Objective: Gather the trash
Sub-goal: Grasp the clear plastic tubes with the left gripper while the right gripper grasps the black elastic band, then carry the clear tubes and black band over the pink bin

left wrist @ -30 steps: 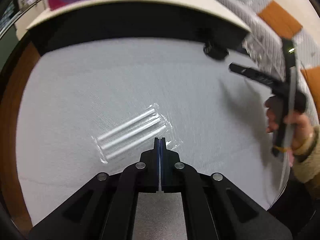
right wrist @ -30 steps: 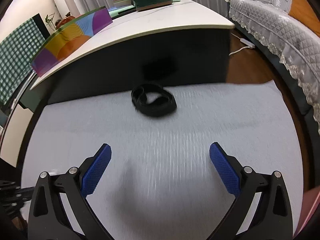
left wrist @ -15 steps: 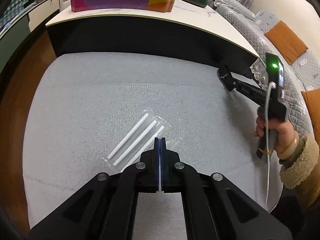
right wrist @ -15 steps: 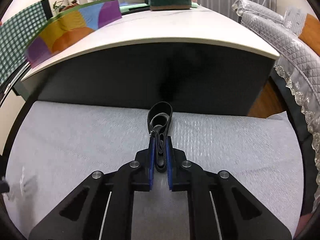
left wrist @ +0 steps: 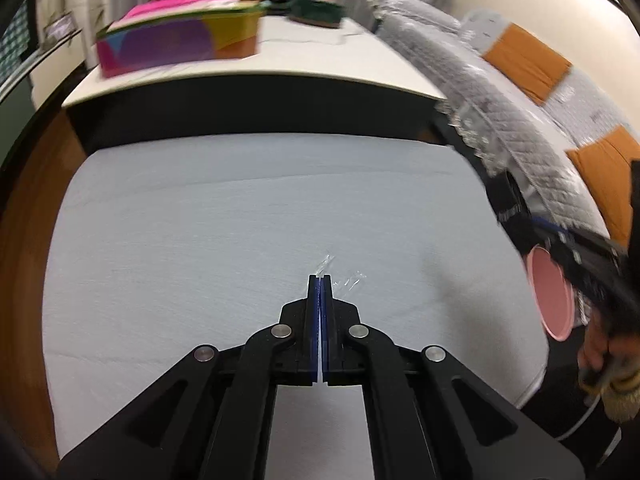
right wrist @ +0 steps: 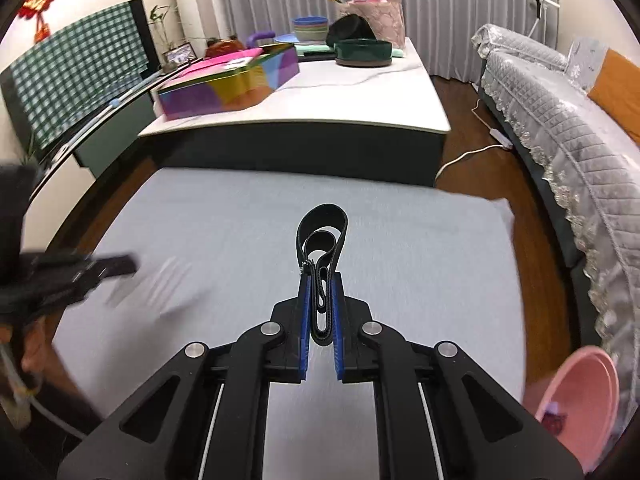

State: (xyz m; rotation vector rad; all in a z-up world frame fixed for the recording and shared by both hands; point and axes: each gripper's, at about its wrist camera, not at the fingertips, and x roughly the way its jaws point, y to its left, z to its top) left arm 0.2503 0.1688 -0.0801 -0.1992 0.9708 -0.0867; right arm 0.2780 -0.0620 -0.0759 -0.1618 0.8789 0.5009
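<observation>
Both sets of jaws are clamped on trash right now. The right gripper (right wrist: pixel 319 280) has its blue pads pressed onto a looped black elastic band (right wrist: pixel 321 240), most of the loop sticking out past the fingertips, up off the pale grey mat (right wrist: pixel 420 260). The left gripper (left wrist: pixel 320 280) is fully together on a corner of a clear plastic wrapper (left wrist: pixel 340 276), only a crinkled bit peeking out beside the tips in its own view; in the right wrist view it's a blurry streak hanging under that gripper.

Risks as I see them: that wrapper is slick and pinched by just an edge, so a quick swing could slide it free. The band is springy and folded between the pads, so it might squirm out sideways. The pink round plastic bin (right wrist: pixel 576 396) sits off the mat's right edge, near the grey quilted sofa (right wrist: pixel 560 120), and it's narrow-ish, so a careless release could drop stuff onto the wood floor (right wrist: pixel 532 240) instead.
</observation>
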